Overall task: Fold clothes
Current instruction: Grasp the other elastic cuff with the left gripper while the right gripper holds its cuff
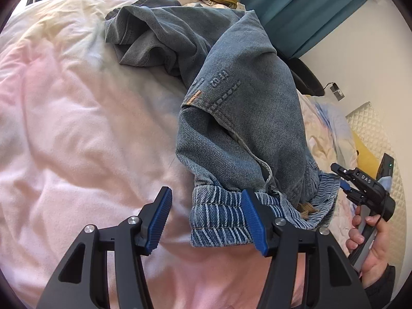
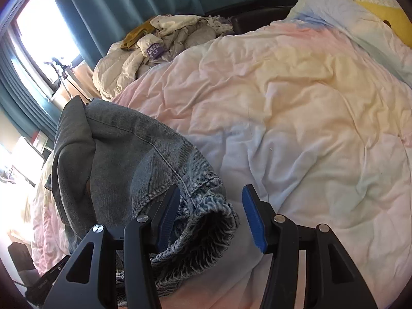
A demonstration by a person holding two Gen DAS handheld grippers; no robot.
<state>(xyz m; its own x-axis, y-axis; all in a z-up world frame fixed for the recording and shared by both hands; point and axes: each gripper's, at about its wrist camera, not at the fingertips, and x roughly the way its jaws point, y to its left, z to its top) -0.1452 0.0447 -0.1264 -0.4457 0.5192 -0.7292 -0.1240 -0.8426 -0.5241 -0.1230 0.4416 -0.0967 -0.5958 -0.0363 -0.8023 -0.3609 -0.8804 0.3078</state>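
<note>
A pair of blue denim jeans [image 1: 231, 97] lies crumpled on the pastel duvet [image 1: 77, 128], legs bunched at the back, elastic waistband [image 1: 221, 219] nearest me. My left gripper [image 1: 208, 221] is open, its jaws straddling the waistband's left end; the right finger [image 1: 253, 219] rests on the band. My right gripper [image 2: 211, 219] is open around the waistband's other end [image 2: 206, 234]. The jeans [image 2: 123, 159] rise to its left. The right gripper also shows in the left wrist view [image 1: 360, 182], held by a hand.
A heap of beige and mustard clothes [image 2: 164, 43] lies at the bed's far edge, below teal curtains [image 2: 123, 5]. A black chair [image 2: 262, 2] and a wall socket [image 1: 337, 91] stand past the bed. A padded headboard [image 1: 373, 134] and yellow pillow [image 2: 386, 13] are to the right.
</note>
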